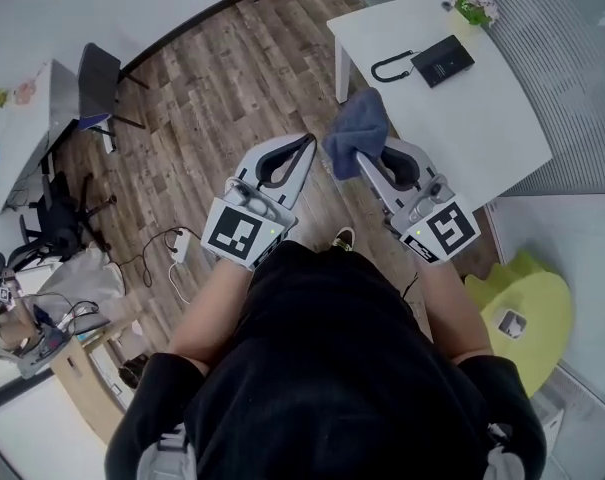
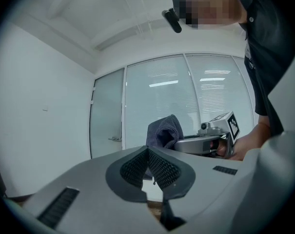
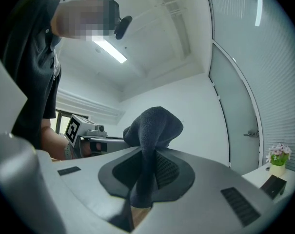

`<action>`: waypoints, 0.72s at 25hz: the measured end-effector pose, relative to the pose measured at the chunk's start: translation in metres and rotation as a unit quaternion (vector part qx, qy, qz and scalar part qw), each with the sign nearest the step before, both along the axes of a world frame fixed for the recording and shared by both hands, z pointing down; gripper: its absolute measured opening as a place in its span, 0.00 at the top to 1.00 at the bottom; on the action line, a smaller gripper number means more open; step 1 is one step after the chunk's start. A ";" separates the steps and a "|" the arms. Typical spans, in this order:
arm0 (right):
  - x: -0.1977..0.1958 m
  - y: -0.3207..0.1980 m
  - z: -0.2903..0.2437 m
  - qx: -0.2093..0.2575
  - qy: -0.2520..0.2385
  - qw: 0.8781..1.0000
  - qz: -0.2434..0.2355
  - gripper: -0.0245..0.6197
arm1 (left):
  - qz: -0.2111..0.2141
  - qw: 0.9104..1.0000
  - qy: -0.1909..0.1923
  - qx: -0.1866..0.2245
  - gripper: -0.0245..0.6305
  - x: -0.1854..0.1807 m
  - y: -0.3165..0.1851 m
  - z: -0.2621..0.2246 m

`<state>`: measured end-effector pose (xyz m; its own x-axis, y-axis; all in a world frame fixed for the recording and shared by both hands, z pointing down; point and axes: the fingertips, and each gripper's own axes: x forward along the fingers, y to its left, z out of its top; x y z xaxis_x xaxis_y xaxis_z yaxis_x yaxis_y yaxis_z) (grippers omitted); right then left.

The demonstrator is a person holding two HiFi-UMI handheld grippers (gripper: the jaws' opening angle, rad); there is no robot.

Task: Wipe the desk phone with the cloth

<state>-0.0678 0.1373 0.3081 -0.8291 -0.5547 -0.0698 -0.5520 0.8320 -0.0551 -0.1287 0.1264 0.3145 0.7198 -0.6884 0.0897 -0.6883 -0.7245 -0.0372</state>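
**Cloth in the right gripper, desk phone ahead on the table**

Stance before the wipe, seen from beside the person. The right gripper (image 1: 362, 158) is pinching a blue-grey cloth (image 1: 357, 128) between its pads. A bunched fold stands above the jaws and a short tail hangs below them. The left gripper (image 1: 304, 146) has its jaws pressed together at the tips with nothing between them. Both tools are held up in front of the body, side by side and near each other, over the wooden floor (image 1: 232, 88).

The desk phone (image 1: 443, 60), a flat dark slab, lies on the white table (image 1: 482, 128), ahead of the person and off to their right. The right gripper, the one carrying the cloth, is the nearer of the two; the left would have to cross over. In the head view the phone's long axis runs obliquely, from lower left to upper right. A black loop (image 1: 390, 67) sits at its left end; I cannot tell whether it is a cord or a handle.

Room to move:
- Bare tabletop lies on the person's side of the phone and beyond its right end, so a stroke along the long axis looks unobstructed.
- A small potted plant (image 1: 472, 6) stands near the far corner, apart from the phone but in line with an overlong push.
- The table's near corner lies just left of the loop.
- A yellow-green seat (image 1: 517, 303) stands low to the right, well clear of the reach.
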 end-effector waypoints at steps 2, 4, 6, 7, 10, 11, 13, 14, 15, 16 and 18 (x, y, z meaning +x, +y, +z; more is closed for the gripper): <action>0.013 -0.010 0.000 -0.007 -0.004 1.000 0.016 0.87 | 0.014 1.000 -0.005 0.001 0.95 0.012 -0.010 -0.001; 0.024 -0.022 0.001 -0.013 -0.004 0.999 0.032 0.87 | 0.025 1.000 -0.002 0.004 0.95 0.021 -0.024 -0.003; 0.030 -0.035 0.004 -0.012 0.001 0.999 0.047 0.87 | 0.039 0.999 0.000 0.005 0.95 0.028 -0.038 0.001; 0.032 -0.040 0.006 -0.011 0.005 0.998 0.056 0.87 | 0.050 0.999 0.000 0.004 0.95 0.031 -0.044 0.004; 0.029 -0.057 0.010 -0.013 0.012 0.996 0.084 0.86 | 0.077 0.997 0.000 -0.004 0.95 0.031 -0.065 0.012; 0.027 -0.065 0.010 -0.013 0.013 0.996 0.091 0.86 | 0.084 0.996 -0.001 -0.007 0.95 0.030 -0.074 0.014; 0.031 -0.084 0.010 -0.014 0.019 0.994 0.107 0.87 | 0.100 0.995 0.001 -0.007 0.95 0.036 -0.096 0.017; 0.035 -0.094 0.011 -0.016 0.024 0.993 0.118 0.87 | 0.110 0.994 0.002 -0.005 0.95 0.041 -0.107 0.018; 0.037 -0.102 0.012 -0.019 0.029 0.991 0.130 0.87 | 0.119 0.993 0.003 -0.004 0.95 0.044 -0.117 0.020; 0.039 -0.111 0.013 -0.022 0.032 0.989 0.143 0.87 | 0.127 0.992 0.004 -0.002 0.95 0.045 -0.128 0.021; 0.039 -0.130 0.014 -0.027 0.035 0.984 0.170 0.87 | 0.145 0.989 0.008 0.003 0.95 0.047 -0.152 0.019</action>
